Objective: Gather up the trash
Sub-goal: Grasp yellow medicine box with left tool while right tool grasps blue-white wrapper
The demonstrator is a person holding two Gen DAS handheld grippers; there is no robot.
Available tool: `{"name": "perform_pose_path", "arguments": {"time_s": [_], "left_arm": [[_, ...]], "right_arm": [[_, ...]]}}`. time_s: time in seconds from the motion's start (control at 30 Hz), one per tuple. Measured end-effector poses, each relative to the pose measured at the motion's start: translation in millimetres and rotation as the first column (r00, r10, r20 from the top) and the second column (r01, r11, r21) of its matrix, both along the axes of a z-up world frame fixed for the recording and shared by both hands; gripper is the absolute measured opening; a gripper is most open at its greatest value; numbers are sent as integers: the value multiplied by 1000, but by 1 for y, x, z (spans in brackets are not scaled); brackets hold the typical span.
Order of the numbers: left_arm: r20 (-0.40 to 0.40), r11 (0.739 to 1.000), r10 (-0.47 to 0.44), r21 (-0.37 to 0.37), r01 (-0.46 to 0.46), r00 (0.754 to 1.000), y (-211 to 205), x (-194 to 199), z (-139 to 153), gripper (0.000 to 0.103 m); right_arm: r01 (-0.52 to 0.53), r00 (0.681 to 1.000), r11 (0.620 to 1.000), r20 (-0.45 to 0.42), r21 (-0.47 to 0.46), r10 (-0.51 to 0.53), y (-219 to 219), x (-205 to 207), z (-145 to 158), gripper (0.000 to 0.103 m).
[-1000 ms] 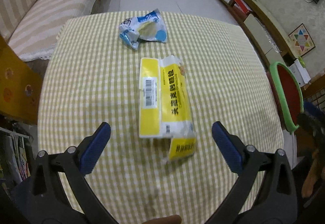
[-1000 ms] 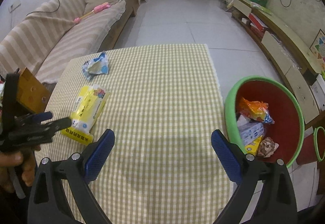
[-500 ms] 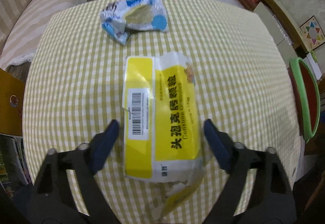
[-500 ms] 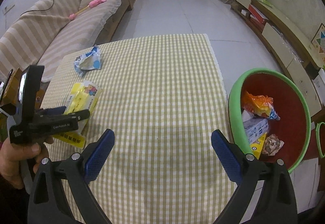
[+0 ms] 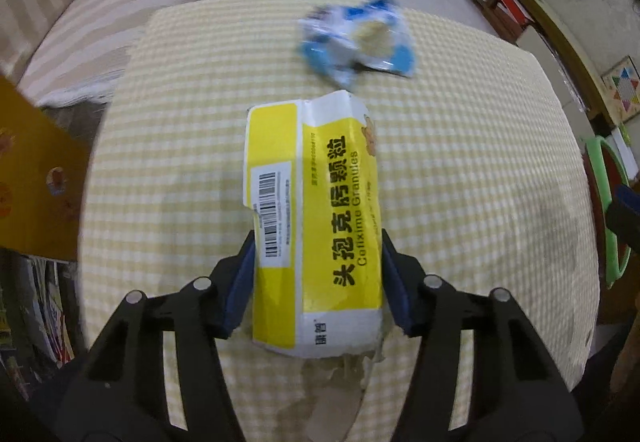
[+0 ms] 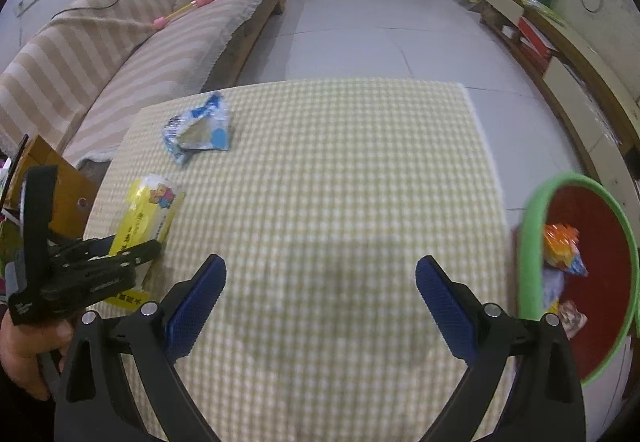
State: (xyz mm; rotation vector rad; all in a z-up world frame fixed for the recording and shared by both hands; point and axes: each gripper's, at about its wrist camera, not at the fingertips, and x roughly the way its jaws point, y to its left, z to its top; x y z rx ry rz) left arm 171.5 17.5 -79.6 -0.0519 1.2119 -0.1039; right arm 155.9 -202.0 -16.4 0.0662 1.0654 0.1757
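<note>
Tablecloth [image 6: 340,201] centre bare — blue wrapper [image 6: 200,129] only at far-left corner.

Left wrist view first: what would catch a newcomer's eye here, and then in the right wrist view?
The yellow medicine box lies on the checked tablecloth, and the left gripper, jaws just closing, has its pads against the box's sides. A crumpled blue wrapper lies beyond. The open right gripper hovers empty beside the green-rimmed bin.

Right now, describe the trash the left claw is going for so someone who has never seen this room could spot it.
On the yellow-checked tablecloth beside the striped sofa, look at the near left part. There lies a flattened yellow and white medicine box, barcode up, with the left claw closing on its sides. Its neighbour, a crumpled blue and white wrapper, is smaller and lies farther back.
</note>
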Motion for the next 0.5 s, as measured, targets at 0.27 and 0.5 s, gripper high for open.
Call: {"name": "perform_pose_path", "arguments": {"time_s": [0.27,0.5], "left_arm": [[47,998,67,-4,-67,997,55,-9,23,54],[86,995,96,-21,-95,992,74,-14,30,54]], "right_arm": [[-87,996,996,6,2,87,65,44,-6,93],[-120,993,993,9,-4,120,106,84,-19,93]]}}
